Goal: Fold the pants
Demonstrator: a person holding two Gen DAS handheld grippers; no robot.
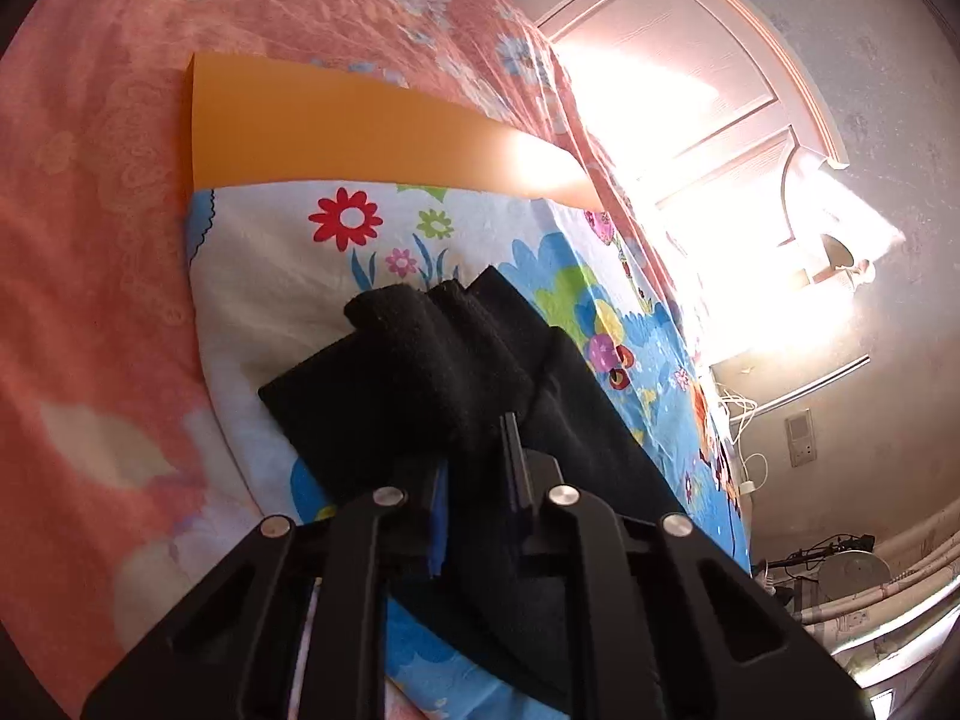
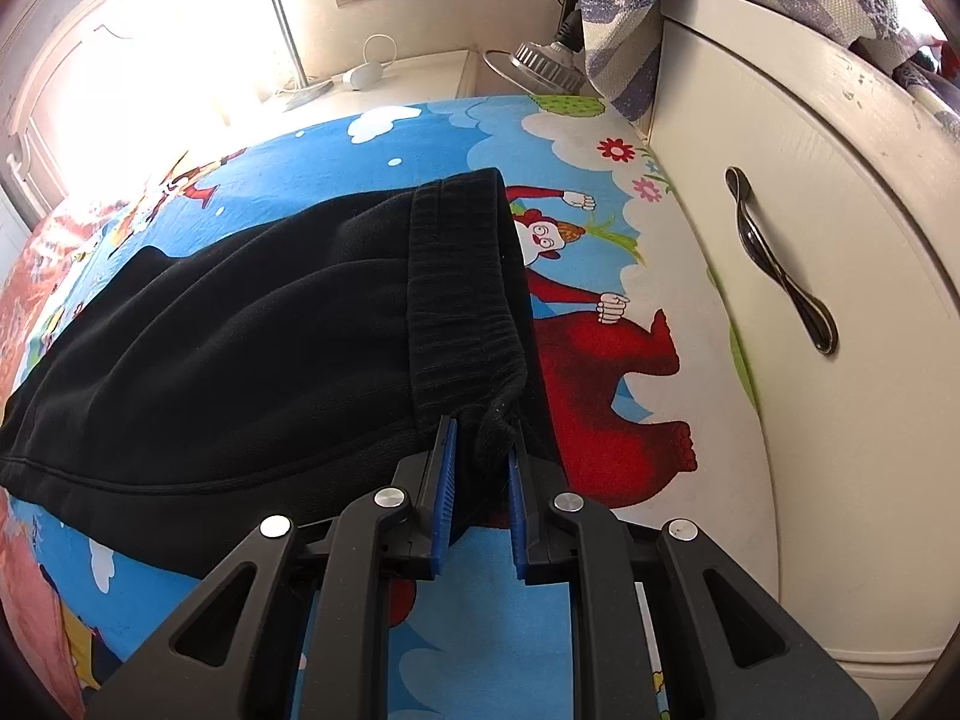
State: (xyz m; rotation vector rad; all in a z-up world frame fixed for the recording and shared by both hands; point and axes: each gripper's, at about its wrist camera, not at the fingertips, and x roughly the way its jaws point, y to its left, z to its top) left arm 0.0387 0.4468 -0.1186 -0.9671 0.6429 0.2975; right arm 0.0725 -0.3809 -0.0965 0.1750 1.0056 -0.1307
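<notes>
Black pants (image 2: 252, 324) lie on the cartoon sheet (image 2: 600, 372) on the bed. My right gripper (image 2: 483, 456) is clamped on the waistband corner; left gripper (image 1: 474, 468) looks clamped on the cuffs, though fabric hides it. I'd lift both evenly, keeping edges aligned.

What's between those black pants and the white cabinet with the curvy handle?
In the right wrist view, only the cartoon bedsheet lies between the black pants and the white cabinet, showing its red printed animal.
</notes>
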